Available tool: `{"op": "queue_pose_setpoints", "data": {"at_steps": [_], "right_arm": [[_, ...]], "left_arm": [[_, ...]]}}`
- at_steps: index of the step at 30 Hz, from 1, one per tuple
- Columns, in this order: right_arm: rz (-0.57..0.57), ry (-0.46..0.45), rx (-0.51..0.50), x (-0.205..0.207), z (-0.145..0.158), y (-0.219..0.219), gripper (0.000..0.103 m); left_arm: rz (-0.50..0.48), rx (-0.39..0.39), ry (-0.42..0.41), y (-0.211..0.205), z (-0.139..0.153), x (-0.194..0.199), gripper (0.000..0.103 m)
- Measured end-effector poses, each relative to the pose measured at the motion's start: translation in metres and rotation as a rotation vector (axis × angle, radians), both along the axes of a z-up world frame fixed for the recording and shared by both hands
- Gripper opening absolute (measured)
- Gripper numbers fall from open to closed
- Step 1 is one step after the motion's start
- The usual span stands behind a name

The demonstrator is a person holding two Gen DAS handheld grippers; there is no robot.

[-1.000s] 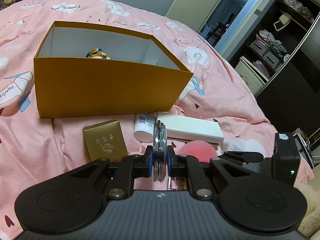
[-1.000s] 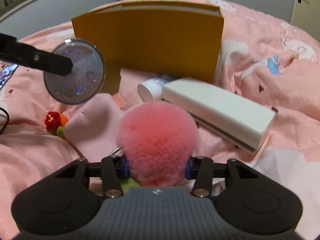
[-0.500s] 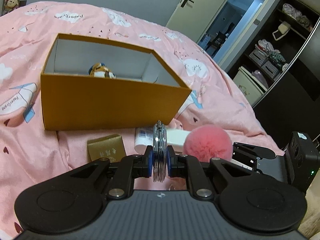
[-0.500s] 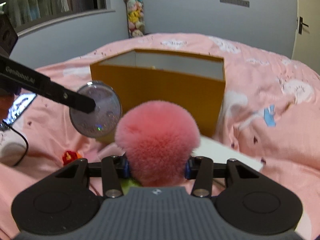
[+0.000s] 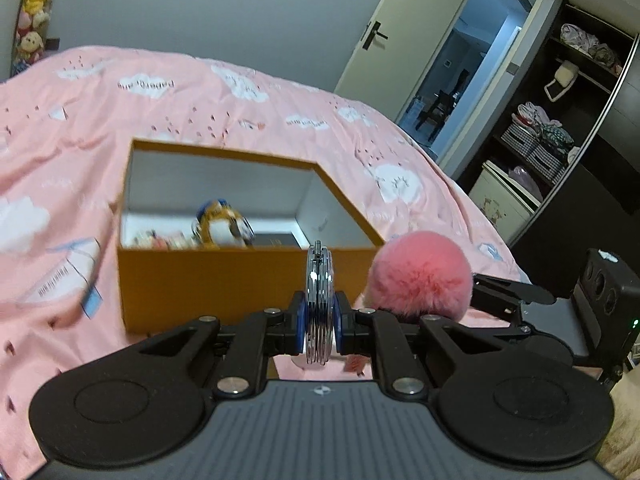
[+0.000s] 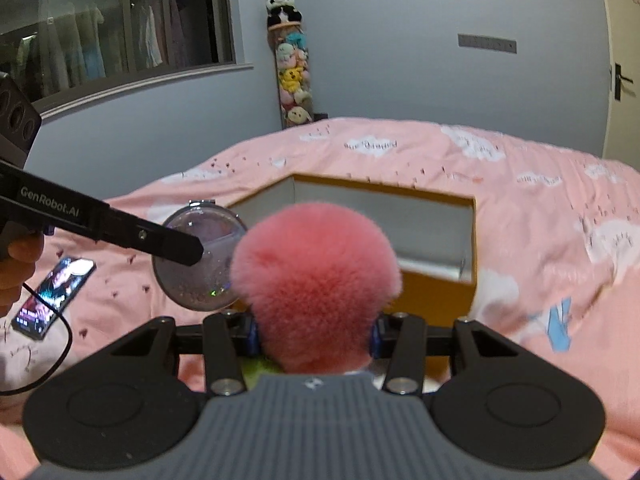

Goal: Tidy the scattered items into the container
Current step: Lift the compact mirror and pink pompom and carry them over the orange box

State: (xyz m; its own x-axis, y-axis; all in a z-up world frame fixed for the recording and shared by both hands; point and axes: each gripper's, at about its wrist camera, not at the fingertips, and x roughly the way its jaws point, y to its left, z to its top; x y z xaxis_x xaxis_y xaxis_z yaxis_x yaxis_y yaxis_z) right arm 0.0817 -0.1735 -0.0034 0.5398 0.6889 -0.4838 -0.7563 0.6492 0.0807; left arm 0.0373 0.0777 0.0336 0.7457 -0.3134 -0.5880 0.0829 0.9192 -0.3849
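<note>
Pompom [image 6: 316, 280] clamped in right hand-held gripper [image 6: 314, 330]; left hand-held gripper [image 5: 319, 322] pinches compact [image 5: 319, 304].

Box [image 5: 224, 292] on bed [image 5: 200, 112]; plush toy [image 5: 220, 228] inside; pompom [image 5: 420, 276] right of compact [image 5: 319, 300], both before box.

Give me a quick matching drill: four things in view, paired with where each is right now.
Things:
1. pompom
2. round compact
3. plush toy
4. phone

Places:
a. inside the box
b. lying on the bedspread
c. in the left gripper
d. in the right gripper

Pairs: 1-d, 2-c, 3-a, 4-b
</note>
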Motion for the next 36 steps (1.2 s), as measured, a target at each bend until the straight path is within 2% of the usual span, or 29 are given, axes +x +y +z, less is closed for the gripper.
{"op": "queue_pose_setpoints", "data": {"at_steps": [9,17,24,29,36], "right_arm": [[0.04,-0.048,0.034,0.031,0.04,0.027,0.049],[0.058,-0.004,0.046,0.078,0.052,0.056,0.049],[0.057,0.079,0.079,0.128,0.046,0.088,0.049],[0.067,0.096,0.045,0.156,0.033,0.122,0.049],[0.1,0.127,-0.036,0.186,0.012,0.165,0.049]], "left_arm": [[0.044,0.079,-0.058,0.026,0.041,0.022,0.015],[0.065,0.129,-0.066,0.042,0.057,0.06,0.015],[0.091,0.159,0.013,0.057,0.033,0.111,0.015],[0.105,0.185,0.084,0.07,0.008,0.141,0.015],[0.158,0.17,0.144,0.093,-0.015,0.155,0.015]]}}
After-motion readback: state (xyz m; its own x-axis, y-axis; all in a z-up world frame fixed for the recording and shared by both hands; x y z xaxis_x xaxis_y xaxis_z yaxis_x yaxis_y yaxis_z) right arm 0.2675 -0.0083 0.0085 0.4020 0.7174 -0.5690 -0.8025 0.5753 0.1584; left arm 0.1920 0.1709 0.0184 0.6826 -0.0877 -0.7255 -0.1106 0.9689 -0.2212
